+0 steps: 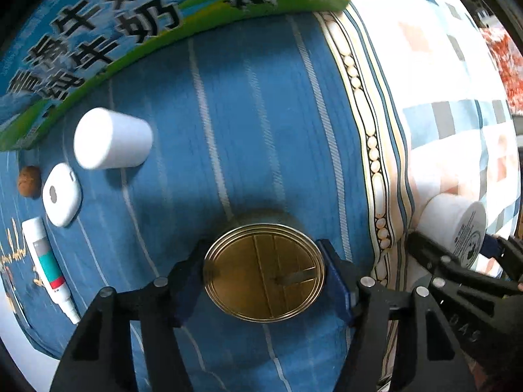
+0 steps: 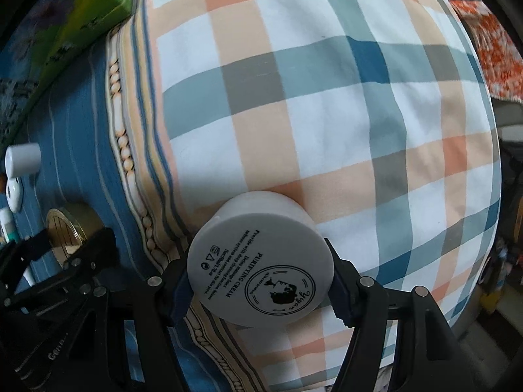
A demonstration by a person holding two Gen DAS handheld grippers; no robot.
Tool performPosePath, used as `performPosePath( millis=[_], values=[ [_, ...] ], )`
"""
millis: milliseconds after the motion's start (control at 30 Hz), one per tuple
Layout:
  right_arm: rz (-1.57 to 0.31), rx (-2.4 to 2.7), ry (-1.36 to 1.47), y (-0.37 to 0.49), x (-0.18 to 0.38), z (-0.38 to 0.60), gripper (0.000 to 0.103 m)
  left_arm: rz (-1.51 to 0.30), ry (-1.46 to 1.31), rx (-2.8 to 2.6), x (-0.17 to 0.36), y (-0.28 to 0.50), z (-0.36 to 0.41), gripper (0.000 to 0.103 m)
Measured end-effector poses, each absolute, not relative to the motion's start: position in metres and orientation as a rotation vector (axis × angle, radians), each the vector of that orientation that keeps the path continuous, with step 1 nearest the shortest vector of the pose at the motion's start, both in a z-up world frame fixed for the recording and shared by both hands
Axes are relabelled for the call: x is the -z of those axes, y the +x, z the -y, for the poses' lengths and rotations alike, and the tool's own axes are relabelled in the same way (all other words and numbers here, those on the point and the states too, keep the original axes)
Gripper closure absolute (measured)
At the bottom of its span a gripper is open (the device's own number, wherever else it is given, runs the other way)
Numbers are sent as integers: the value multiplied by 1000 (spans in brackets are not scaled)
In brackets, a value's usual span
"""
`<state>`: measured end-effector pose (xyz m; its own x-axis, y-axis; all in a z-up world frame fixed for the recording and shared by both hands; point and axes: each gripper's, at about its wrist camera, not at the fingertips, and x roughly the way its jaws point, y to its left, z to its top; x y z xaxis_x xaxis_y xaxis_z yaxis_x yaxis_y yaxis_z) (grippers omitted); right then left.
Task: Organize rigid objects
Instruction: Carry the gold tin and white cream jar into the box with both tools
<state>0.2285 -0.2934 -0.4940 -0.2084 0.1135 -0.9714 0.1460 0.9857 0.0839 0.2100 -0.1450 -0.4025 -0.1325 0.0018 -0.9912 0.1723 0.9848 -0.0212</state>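
My left gripper [image 1: 263, 274] is shut on a gold round tin [image 1: 264, 272] that rests on the blue striped cloth [image 1: 261, 114]; its blue pads press both sides. My right gripper [image 2: 260, 277] is shut on a white cream jar [image 2: 261, 261], printed base toward the camera, over the checked quilt [image 2: 327, 114]. The jar and right gripper also show in the left wrist view [image 1: 454, 225], to the right of the tin. The tin also shows in the right wrist view [image 2: 70, 228], at the far left.
A white cup [image 1: 111, 138] lies on its side at left, with a white earbud case [image 1: 61, 194], a small brown nut [image 1: 28, 181] and a white tube [image 1: 49, 264] below it. A green and blue milk carton box [image 1: 130, 26] stands behind.
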Motion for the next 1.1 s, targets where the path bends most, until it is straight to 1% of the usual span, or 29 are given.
performPosePath(
  millis=[200, 667, 833, 1100],
  values=[
    [-1721, -14, 169, 224, 468, 285, 33, -1639, 108, 130, 367, 191, 119, 40],
    [-1489, -149, 113, 222, 330, 251, 33, -1362, 21, 138, 217, 179, 74, 40],
    [-1430, -183, 113, 220, 284, 236, 33, -1305, -6, 129, 187, 180, 63, 40],
    [-1363, -234, 92, 219, 256, 221, 33, -1244, -48, 121, 166, 174, 44, 40]
  ],
)
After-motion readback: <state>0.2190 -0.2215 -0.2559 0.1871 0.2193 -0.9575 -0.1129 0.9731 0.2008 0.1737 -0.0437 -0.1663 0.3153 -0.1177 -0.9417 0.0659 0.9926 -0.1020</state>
